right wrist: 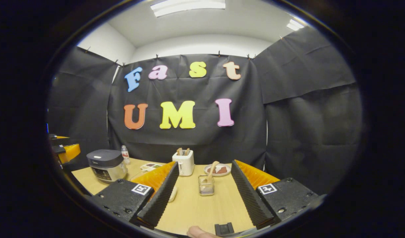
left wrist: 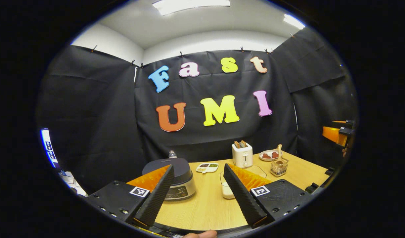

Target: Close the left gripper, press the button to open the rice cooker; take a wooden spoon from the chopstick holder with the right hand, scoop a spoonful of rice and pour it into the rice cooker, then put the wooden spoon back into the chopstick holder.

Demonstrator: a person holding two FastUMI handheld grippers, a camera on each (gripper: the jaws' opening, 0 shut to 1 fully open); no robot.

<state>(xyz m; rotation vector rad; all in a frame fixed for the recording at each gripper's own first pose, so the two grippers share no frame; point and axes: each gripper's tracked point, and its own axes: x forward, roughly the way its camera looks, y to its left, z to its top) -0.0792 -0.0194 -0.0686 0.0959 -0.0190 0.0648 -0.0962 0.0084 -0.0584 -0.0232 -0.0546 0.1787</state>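
Note:
The dark-lidded rice cooker sits shut on the wooden table, just beyond my left gripper, which is open and empty. A clear bowl of white rice stands partly behind the gripper's right finger. The wire chopstick holder holds a wooden spoon upright. In the right gripper view, my right gripper is open and empty, with the chopstick holder and the wooden spoon straight ahead between its fingers. The rice cooker stands at far left there.
A white toaster with bread stands at the back. Beside it are a plate of reddish food and a small divided dish. A small bottle stands behind the cooker. The other gripper hangs at the right edge.

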